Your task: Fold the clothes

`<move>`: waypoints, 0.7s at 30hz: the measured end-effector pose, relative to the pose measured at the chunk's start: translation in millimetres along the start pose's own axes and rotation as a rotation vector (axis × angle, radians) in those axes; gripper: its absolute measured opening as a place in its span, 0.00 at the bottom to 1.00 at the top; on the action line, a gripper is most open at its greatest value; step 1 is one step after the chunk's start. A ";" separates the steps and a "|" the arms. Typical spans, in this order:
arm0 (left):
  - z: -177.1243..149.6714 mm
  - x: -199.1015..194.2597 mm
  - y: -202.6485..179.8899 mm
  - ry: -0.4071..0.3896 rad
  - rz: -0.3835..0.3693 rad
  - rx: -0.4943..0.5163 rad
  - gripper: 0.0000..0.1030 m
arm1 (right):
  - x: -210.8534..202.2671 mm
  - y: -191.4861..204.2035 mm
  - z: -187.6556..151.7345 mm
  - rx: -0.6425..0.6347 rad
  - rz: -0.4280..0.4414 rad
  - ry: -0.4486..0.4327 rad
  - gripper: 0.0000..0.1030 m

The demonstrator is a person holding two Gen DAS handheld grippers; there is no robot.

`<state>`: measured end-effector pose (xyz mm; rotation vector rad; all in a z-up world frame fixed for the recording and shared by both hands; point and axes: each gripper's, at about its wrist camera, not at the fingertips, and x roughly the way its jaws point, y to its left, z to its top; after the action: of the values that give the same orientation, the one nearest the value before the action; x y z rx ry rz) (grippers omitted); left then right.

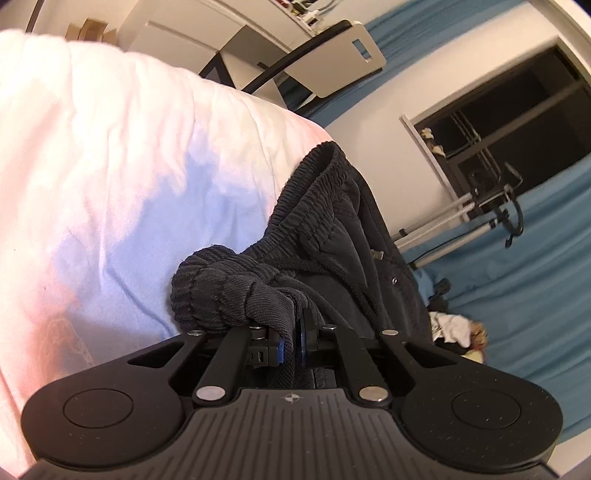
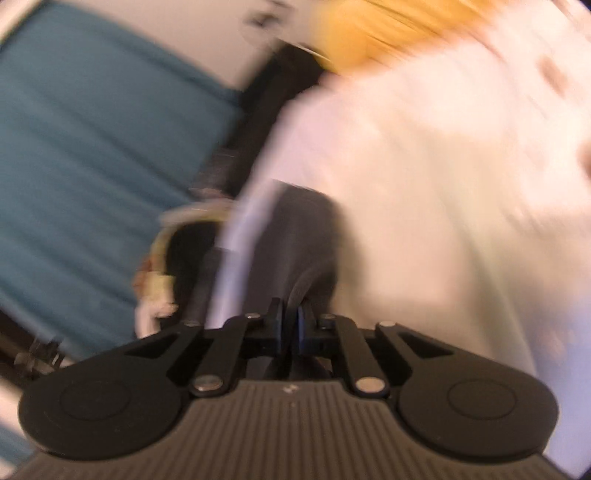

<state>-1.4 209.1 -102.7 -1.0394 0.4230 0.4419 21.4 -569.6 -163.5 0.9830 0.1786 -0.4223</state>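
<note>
A black garment with a ribbed elastic waistband and drawstring point(image 1: 325, 229) lies at the edge of a white-covered bed point(image 1: 110, 166). My left gripper point(image 1: 293, 332) is shut on a bunched part of its ribbed waistband. In the blurred right wrist view, my right gripper point(image 2: 291, 325) is shut on a dark grey-black piece of the same garment point(image 2: 299, 236), which hangs over the white bed cover point(image 2: 424, 184).
A blue carpet point(image 1: 517, 295) lies beside the bed, with a small heap of other clothes point(image 1: 454, 325) on it. A dark open closet point(image 1: 517, 129) and a metal stand are beyond. A yellow object point(image 2: 388, 29) lies at the far end of the bed.
</note>
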 end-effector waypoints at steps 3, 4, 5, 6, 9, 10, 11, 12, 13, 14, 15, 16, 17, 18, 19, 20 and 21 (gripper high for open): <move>3.5 -1.1 5.7 0.003 -0.014 -0.043 0.09 | -24.8 56.6 -2.4 -0.314 0.195 -0.124 0.07; 5.1 -1.8 7.5 0.005 -0.019 -0.057 0.09 | -31.6 65.8 -4.2 -0.351 0.246 -0.137 0.07; 6.0 -2.4 8.8 0.007 -0.021 -0.066 0.09 | -37.0 71.6 -5.4 -0.355 0.287 -0.136 0.08; 6.6 -2.7 9.9 0.011 -0.023 -0.074 0.09 | -40.5 74.1 -6.7 -0.347 0.296 -0.126 0.08; 7.0 -3.2 11.9 0.021 -0.028 -0.090 0.09 | -36.6 48.2 -7.4 -0.208 0.146 -0.016 0.12; 6.9 -3.4 11.7 0.022 -0.028 -0.093 0.09 | -32.7 30.9 -6.0 -0.131 0.094 0.026 0.13; 6.9 -3.4 11.4 0.023 -0.027 -0.095 0.09 | -28.3 11.1 -3.8 -0.043 0.047 0.069 0.14; 6.8 -3.3 11.1 0.023 -0.027 -0.096 0.09 | -25.3 -9.2 -1.5 0.052 0.018 0.096 0.18; 6.8 -3.3 10.9 0.024 -0.026 -0.097 0.09 | -23.6 -30.0 1.0 0.155 0.006 0.108 0.27; 6.6 -3.2 10.8 0.024 -0.026 -0.096 0.09 | -24.8 -47.7 2.0 0.245 -0.007 0.105 0.35; 6.5 -3.1 10.7 0.024 -0.025 -0.096 0.09 | -28.2 -60.9 2.0 0.314 -0.026 0.083 0.56; 6.4 -3.1 10.5 0.025 -0.024 -0.097 0.09 | -31.0 -72.7 2.4 0.378 -0.048 0.054 0.68; 6.2 -3.2 10.4 0.025 -0.023 -0.099 0.09 | -34.0 -81.7 2.5 0.424 -0.068 0.032 0.69; 6.0 -3.2 9.9 0.024 -0.022 -0.100 0.09 | -37.0 -88.2 2.6 0.452 -0.085 0.015 0.69; 5.9 -3.1 9.2 0.023 -0.020 -0.098 0.09 | -40.0 -94.6 2.6 0.481 -0.102 -0.002 0.69; 5.5 -3.0 8.4 0.021 -0.018 -0.095 0.09 | -41.1 -98.7 2.6 0.495 -0.115 -0.008 0.69; 5.1 -2.8 8.0 0.020 -0.016 -0.094 0.09 | -39.9 -99.8 2.3 0.491 -0.127 -0.001 0.69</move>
<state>-7.3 216.7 -104.7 -1.1385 0.4148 0.4404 -57.1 -609.0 -225.5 1.4587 0.1389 -0.5990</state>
